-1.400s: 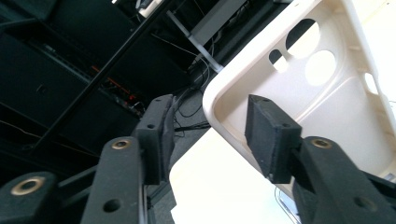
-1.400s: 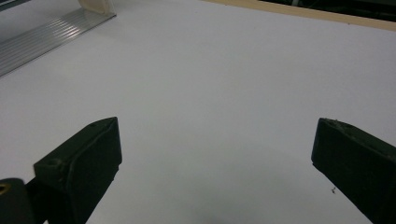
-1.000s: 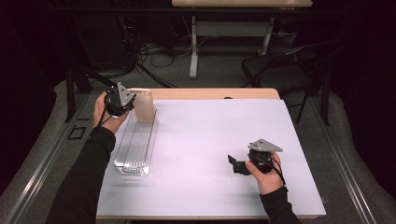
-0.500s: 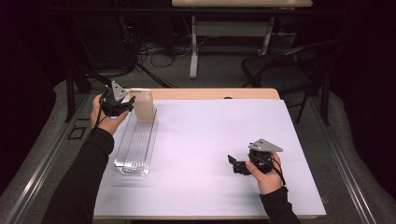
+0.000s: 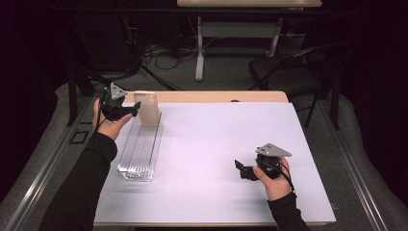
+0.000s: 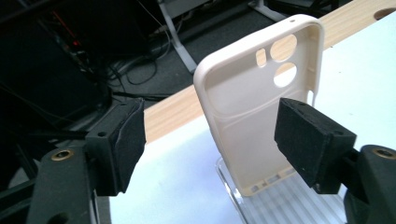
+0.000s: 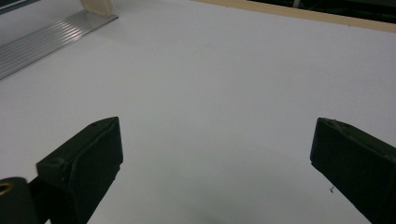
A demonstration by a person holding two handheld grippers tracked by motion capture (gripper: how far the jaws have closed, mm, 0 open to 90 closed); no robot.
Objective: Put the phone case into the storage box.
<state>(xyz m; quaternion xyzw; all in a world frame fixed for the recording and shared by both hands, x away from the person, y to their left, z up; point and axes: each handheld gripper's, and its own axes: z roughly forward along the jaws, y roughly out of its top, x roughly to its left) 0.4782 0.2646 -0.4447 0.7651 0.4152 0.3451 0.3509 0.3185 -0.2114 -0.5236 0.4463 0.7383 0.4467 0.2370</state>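
Our left gripper (image 5: pixel 133 108) has just spread its jaws wide; we see the cream plastic phone case (image 6: pixel 261 116) between them, untouched. It stands upright, long axis vertical, in the clear ribbed rack (image 5: pixel 139 154) near the table's (image 5: pixel 216 144) far left corner. Our right gripper (image 5: pixel 240 168) rests open, holding nothing.
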